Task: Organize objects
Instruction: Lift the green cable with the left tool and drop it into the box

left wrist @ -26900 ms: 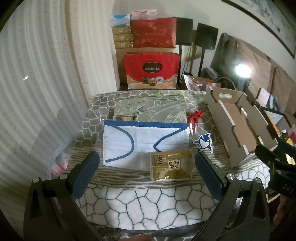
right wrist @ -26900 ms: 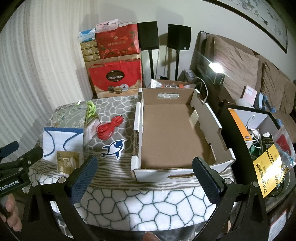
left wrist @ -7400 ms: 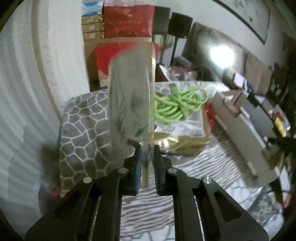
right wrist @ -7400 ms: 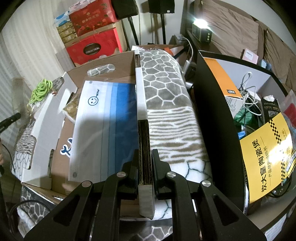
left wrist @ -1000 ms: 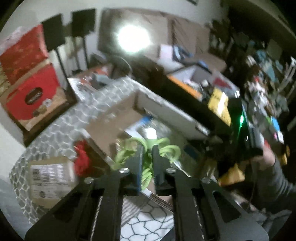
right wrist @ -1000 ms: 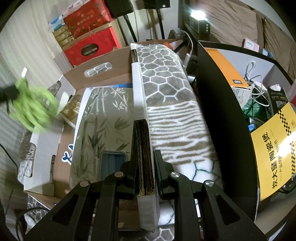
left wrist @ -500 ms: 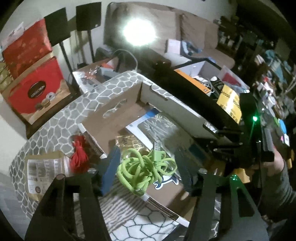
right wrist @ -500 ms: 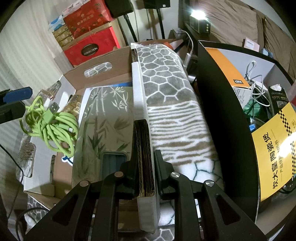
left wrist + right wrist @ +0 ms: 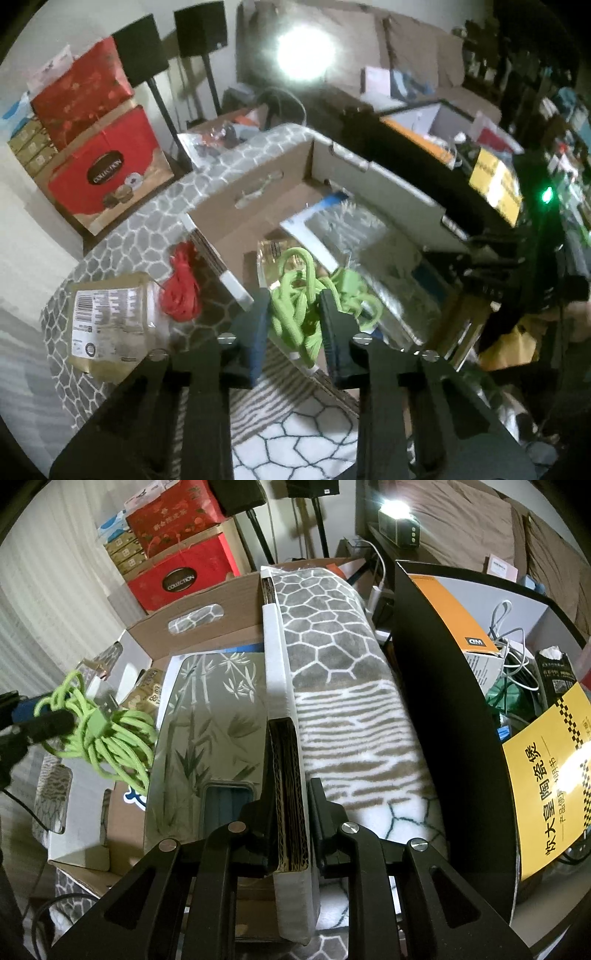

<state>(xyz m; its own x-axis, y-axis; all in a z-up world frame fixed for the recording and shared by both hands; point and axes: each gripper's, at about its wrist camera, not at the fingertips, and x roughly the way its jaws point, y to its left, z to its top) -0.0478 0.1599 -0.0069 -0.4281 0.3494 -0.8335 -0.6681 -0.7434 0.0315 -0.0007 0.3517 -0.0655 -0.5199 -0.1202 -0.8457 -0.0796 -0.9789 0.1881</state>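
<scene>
Green cable bundle [image 9: 295, 314] sits between left gripper [image 9: 291, 325] pads, jaws just closing in, over cardboard box [image 9: 388, 181] near edge. Box interior straight ahead and below. Right gripper [image 9: 290, 812] clamped on box wall.

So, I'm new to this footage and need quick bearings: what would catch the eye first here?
The bright green cable bundle stands out, lying between the fingers of the left gripper over the near side of the cardboard box, where a bamboo-print pouch already lies. The right gripper is clamped on the box's side wall. A red cord and a labelled packet sit on the patterned tablecloth outside the box.
</scene>
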